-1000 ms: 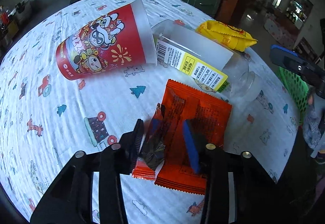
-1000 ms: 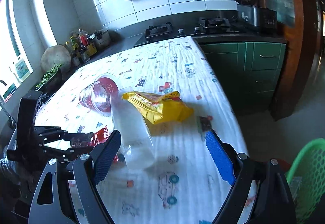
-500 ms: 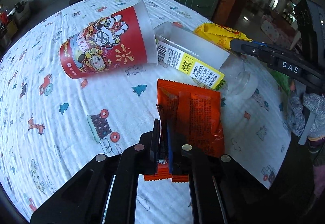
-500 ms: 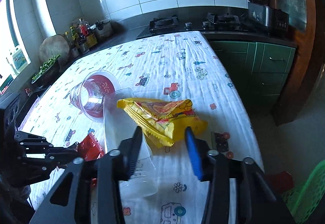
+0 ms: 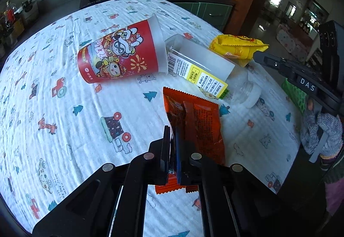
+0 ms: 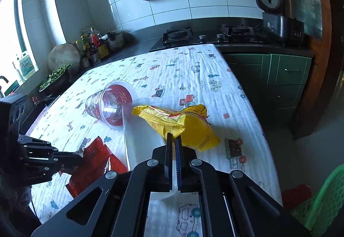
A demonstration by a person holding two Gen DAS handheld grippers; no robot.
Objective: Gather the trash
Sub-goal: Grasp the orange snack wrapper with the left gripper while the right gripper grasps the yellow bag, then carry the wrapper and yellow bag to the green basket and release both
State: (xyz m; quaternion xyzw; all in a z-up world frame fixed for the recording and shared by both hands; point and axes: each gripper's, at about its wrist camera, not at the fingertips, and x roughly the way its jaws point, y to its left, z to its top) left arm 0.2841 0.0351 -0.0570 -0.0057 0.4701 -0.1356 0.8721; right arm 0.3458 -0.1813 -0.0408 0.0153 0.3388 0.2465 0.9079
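Red cup (image 5: 122, 56): lies on its side on the printed tablecloth (image 5: 64, 120), mouth toward the clear bottle; judged free to roll if either wrapper drags across it.
Clear bottle (image 5: 206, 73): on its side between cup and both wrappers, its labelled flank touching the cup rim; a lifted wrapper could nudge it toward the table edge.
Orange wrapper (image 5: 197, 125): flat on the cloth, its near edge pinched in the left gripper (image 5: 172, 148), jaws nearly together on thin foil; so small a bite could slip or tear.
Yellow snack bag (image 6: 182, 123): raised at one crimped corner, clamped by the right gripper (image 6: 173, 146); the rest sags to the cloth and may swing into the bottle.
Green basket (image 6: 322, 200): off the table's right edge, low down; probably the trash target, and a loose bag could miss it.
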